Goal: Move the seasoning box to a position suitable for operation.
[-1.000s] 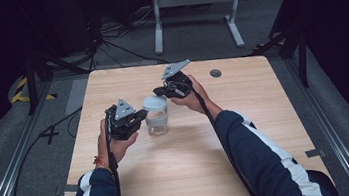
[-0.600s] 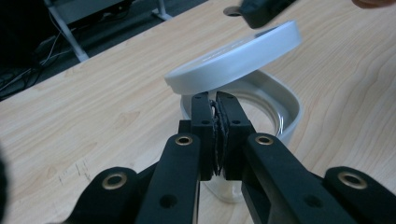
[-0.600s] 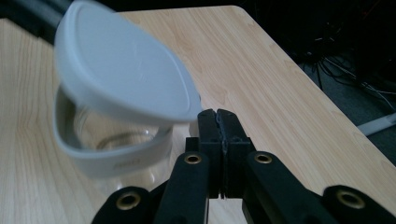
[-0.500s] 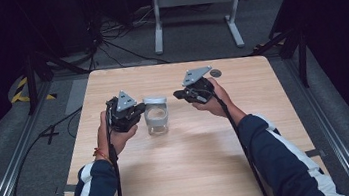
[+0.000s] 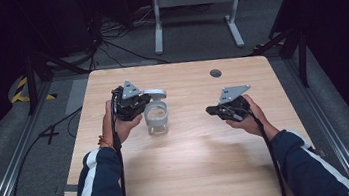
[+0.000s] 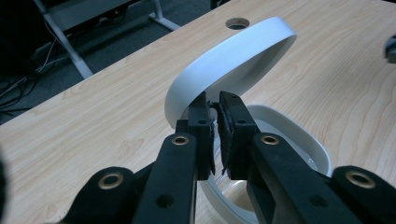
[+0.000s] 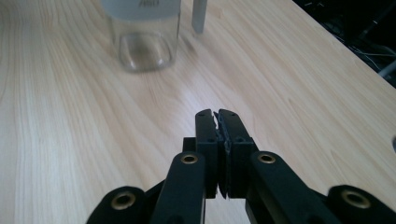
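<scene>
A clear jar [image 5: 157, 119] with a white rim stands open on the wooden table [image 5: 196, 166], left of centre. My left gripper [image 5: 135, 103] is shut on the edge of the jar's white lid [image 5: 155, 93] and holds it tilted just above the jar's far left side. In the left gripper view the jaws pinch the lid [image 6: 233, 60] at its rim, with the open jar [image 6: 299, 140] below. My right gripper [image 5: 214, 109] hovers to the right of the jar, shut and empty. Its view shows the closed jaws of the right gripper [image 7: 216, 114] pointing at the jar [image 7: 142, 42].
A round cable hole [image 5: 216, 73] sits near the table's far edge. A white metal stand [image 5: 191, 5] is on the floor beyond the table. Bare wood lies between the jar and my right gripper and along the near side.
My right gripper has swung from the jar's top out to the right. My left gripper has lifted the lid off the jar and tipped it up.
</scene>
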Motion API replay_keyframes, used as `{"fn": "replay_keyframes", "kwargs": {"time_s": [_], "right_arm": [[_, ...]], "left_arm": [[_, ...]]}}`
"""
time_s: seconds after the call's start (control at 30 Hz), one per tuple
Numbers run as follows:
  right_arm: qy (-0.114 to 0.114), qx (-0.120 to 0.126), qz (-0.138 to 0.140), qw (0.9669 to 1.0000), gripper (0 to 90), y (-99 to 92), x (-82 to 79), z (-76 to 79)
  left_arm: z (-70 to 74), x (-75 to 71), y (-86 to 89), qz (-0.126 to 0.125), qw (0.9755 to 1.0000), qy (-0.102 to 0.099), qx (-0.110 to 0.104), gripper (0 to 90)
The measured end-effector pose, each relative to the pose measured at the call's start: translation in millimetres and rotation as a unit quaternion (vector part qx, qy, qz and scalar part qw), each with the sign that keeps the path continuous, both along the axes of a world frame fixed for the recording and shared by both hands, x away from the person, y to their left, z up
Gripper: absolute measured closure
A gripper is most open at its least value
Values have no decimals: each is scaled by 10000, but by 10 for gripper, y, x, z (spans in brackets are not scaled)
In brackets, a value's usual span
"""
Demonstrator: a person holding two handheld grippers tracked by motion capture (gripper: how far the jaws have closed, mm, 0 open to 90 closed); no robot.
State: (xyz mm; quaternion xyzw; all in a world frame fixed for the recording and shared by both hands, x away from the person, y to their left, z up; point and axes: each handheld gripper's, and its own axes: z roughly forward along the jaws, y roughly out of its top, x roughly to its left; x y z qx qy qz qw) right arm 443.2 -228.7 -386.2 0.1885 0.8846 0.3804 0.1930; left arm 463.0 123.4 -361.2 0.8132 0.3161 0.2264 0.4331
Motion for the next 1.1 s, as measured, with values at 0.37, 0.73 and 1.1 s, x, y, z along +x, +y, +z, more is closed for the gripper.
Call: {"fn": "replay_keyframes", "kwargs": {"time_s": [0.37,0.73,1.1], "right_arm": [[0,98,-251,9996,832,-567,-345,-78],[-77,288,-554,9980,772,-928,-477,-34],[-60,178,-764,9969,580,-1034,-576,-73]], "left_arm": [[103,105,9,58,9999,-86,-118,808],[48,-186,217,295,9989,-266,234,753],[-272,-673,499,78,9965,-127,819,692]]}}
